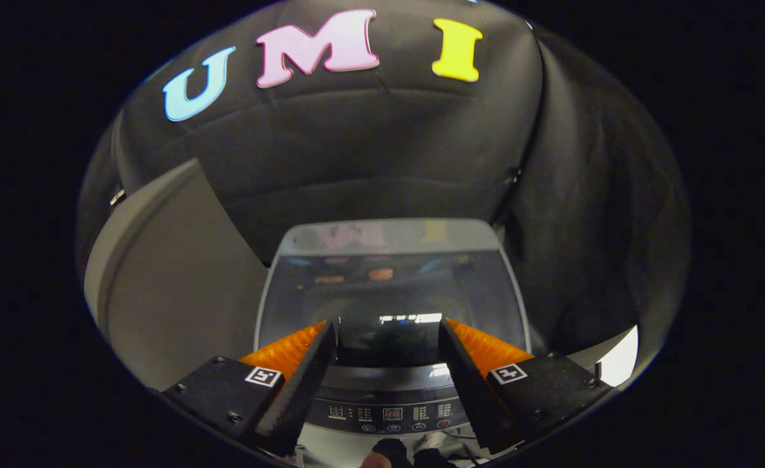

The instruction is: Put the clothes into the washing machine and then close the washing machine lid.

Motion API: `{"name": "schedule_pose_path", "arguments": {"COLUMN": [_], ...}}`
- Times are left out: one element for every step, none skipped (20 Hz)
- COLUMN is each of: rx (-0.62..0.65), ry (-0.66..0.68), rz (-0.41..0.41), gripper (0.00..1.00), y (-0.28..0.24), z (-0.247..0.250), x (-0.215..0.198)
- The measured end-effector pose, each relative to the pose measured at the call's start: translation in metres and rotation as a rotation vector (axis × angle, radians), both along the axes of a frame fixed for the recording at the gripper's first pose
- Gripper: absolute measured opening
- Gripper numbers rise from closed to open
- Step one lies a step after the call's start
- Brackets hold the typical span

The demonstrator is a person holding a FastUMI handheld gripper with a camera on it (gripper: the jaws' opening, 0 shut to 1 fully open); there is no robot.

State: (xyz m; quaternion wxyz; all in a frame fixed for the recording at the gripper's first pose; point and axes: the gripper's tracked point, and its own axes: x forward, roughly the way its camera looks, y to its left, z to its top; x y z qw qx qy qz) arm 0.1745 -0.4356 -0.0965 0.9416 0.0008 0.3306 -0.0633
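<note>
While we hold the gripper over the grey top-loading washing machine, its fingers stand spread apart, holding nothing. At twelve o'clock, between and beyond them, lies the dark glass lid, flat and closed; the control panel sits at six o'clock. We see a grey panel at nine o'clock, apart from the machine's left edge. We make out no clothes.

Dim, fisheye-warped booth; glare streaks the washing machine lid, edges darken.
</note>
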Motion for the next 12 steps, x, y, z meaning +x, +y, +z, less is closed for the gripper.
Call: {"name": "schedule_pose_path", "arguments": {"rx": [-0.005,0.0,0.013,0.023,0.031,0.033,0.041,0.055,0.063,0.06,0.046,0.023], "ry": [-0.059,-0.12,-0.187,-0.258,-0.326,-0.396,-0.47,-0.539,-0.592,-0.634,-0.655,-0.673], "rz": [0.011,0.023,0.038,0.045,0.054,0.06,0.067,0.081,0.089,0.091,0.1,0.105], "gripper": [1.0,1.0,1.0,1.0,1.0,1.0,1.0,1.0,0.99,1.0,0.99,0.99], "y": [0.007,0.011,0.018,0.024,0.03,0.037,0.041,0.049,0.054,0.055,0.056,0.057], "z": [0.024,0.045,0.069,0.097,0.124,0.151,0.181,0.208,0.228,0.24,0.248,0.256], "x": [0.002,-0.002,-0.003,-0.005,-0.009,-0.016,-0.021,-0.024,-0.031,-0.039,-0.044,-0.047]}}
